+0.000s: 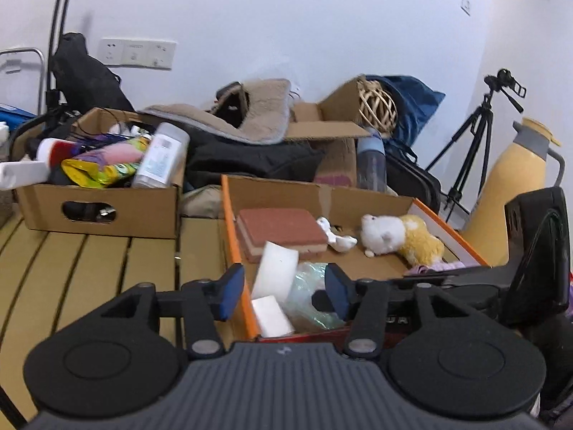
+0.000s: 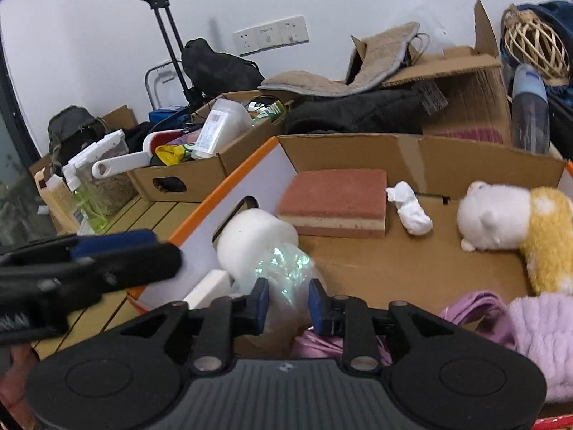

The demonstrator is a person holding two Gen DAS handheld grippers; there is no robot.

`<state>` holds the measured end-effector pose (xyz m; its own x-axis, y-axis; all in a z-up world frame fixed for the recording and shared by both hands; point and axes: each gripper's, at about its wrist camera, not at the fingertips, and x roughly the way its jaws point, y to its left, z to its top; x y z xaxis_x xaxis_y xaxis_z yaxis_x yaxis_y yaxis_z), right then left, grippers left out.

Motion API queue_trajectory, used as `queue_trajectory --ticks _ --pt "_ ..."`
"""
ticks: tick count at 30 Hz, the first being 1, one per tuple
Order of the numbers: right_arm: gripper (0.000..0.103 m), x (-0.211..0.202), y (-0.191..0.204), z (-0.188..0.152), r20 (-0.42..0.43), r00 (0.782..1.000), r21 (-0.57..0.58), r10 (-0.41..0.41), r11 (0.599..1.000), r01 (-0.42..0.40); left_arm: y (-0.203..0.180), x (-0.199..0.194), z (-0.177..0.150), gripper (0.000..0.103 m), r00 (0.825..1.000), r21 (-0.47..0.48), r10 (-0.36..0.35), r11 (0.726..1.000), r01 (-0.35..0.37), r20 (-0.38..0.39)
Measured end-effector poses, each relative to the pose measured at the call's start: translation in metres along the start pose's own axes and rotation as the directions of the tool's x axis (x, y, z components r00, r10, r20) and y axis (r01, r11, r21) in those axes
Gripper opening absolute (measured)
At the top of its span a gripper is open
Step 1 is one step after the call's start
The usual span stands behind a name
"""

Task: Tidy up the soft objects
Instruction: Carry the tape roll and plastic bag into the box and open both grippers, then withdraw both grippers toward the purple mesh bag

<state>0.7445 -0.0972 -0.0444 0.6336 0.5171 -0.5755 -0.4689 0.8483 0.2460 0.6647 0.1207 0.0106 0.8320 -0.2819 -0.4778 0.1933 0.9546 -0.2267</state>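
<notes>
Cardboard with an orange rim makes the big tray [image 2: 343, 147] where the soft things are collected; it stands on the slatted wooden surface [image 1: 89, 251], and a second box of mixed items [image 1: 96, 208] sits to its far left. Inside the tray, a plush toy [image 2: 515, 222] lies at the right, a red sponge block [image 2: 335, 200] at the far middle, and a white foam roll [image 2: 250, 240] leans in the near left corner with a crinkled clear film bag [image 2: 286, 268] against it.

The right gripper [image 2: 288, 302] has its jaws spread, with the bag between them but, as far as I can judge, not pressed. The left gripper [image 1: 283, 286] is spread too and frames the roll and the tray's near wall without pinching.

The step seems to be letting the bag and roll go. To do it well, both tools should part fully and draw back straight, so the thin film does not catch on a pad and come out again
</notes>
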Motion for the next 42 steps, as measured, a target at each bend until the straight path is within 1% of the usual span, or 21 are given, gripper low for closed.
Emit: queue_trajectory --ticks 2,3,5,9,13,15,16,19,21,24,25,28,32,33,35,37,39,40,42 --pt "0.055 -0.009 -0.001 0.002 -0.011 1.000 0.010 0.014 1.000 -0.014 0.001 -0.009 0.002 0.052 1.000 -0.004 0.001 1.000 -0.001 0.008" --pt "0.056 -0.018 0.001 0.004 0.001 1.000 -0.005 0.010 1.000 -0.010 0.001 -0.013 0.003 0.053 1.000 -0.002 0.007 1.000 -0.007 0.013" --pt "0.057 -0.037 0.007 0.009 0.034 0.999 -0.036 -0.022 0.999 0.024 -0.001 -0.026 0.008 0.054 1.000 0.001 0.017 1.000 -0.017 0.025" --pt "0.059 -0.095 0.013 0.019 0.115 0.992 -0.053 -0.053 0.997 0.060 -0.015 -0.064 0.018 0.058 0.997 0.024 0.022 0.999 -0.024 0.068" --pt "0.061 -0.165 0.021 0.019 0.203 0.976 -0.073 -0.085 0.992 0.102 -0.038 -0.113 0.026 0.065 0.992 0.067 0.020 0.997 -0.028 0.123" --pt "0.065 -0.199 0.026 0.015 0.243 0.965 -0.078 -0.100 0.990 0.122 -0.050 -0.137 0.027 0.067 0.989 0.082 0.020 0.996 -0.032 0.145" --pt "0.067 -0.215 0.028 0.011 0.259 0.960 -0.084 -0.106 0.988 0.131 -0.056 -0.149 0.026 0.071 0.988 0.088 0.017 0.996 -0.031 0.155" --pt "0.069 -0.257 0.033 -0.005 0.300 0.946 -0.091 -0.127 0.983 0.161 -0.073 -0.180 0.018 0.072 0.984 0.103 0.012 0.994 -0.030 0.176" --pt "0.069 -0.281 0.038 -0.022 0.319 0.938 -0.093 -0.137 0.980 0.175 -0.082 -0.199 0.008 0.073 0.983 0.102 0.009 0.994 -0.028 0.185" --pt "0.071 -0.313 0.046 -0.059 0.350 0.925 -0.103 -0.150 0.975 0.197 -0.094 -0.231 -0.021 0.078 0.977 0.106 0.001 0.994 -0.024 0.211" --pt "0.071 -0.322 0.050 -0.073 0.357 0.922 -0.109 -0.152 0.973 0.203 -0.097 -0.241 -0.033 0.081 0.976 0.099 -0.002 0.995 -0.020 0.217" --pt "0.073 -0.347 0.062 -0.123 0.386 0.909 -0.129 -0.158 0.966 0.223 -0.103 -0.266 -0.074 0.081 0.981 0.059 -0.026 0.998 0.015 0.192" --pt "0.074 -0.372 0.077 -0.191 0.401 0.897 -0.107 -0.187 0.963 0.249 -0.112 -0.306 -0.132 0.084 0.980 0.016 -0.002 1.000 -0.001 0.199" --pt "0.074 -0.377 0.080 -0.208 0.399 0.896 -0.092 -0.194 0.964 0.250 -0.112 -0.315 -0.144 0.086 0.980 0.004 0.001 1.000 -0.001 0.201" --pt "0.076 -0.386 0.086 -0.242 0.384 0.904 -0.067 -0.187 0.971 0.230 -0.113 -0.334 -0.168 0.087 0.980 -0.019 0.014 1.000 -0.011 0.197" --pt "0.078 -0.391 0.086 -0.266 0.366 0.915 -0.033 -0.169 0.980 0.194 -0.111 -0.347 -0.183 0.088 0.981 -0.028 0.025 0.999 -0.020 0.190" --pt "0.079 -0.391 0.088 -0.280 0.339 0.927 -0.028 -0.161 0.983 0.181 -0.107 -0.356 -0.189 0.088 0.983 -0.041 0.035 0.999 -0.028 0.182" --pt "0.079 -0.388 0.092 -0.284 0.329 0.927 -0.040 -0.181 0.978 0.205 -0.105 -0.358 -0.191 0.088 0.982 -0.045 0.046 0.998 -0.039 0.181" --pt "0.079 -0.381 0.100 -0.289 0.321 0.919 -0.077 -0.231 0.960 0.268 -0.102 -0.361 -0.192 0.088 0.980 -0.053 0.072 0.997 -0.063 0.186"
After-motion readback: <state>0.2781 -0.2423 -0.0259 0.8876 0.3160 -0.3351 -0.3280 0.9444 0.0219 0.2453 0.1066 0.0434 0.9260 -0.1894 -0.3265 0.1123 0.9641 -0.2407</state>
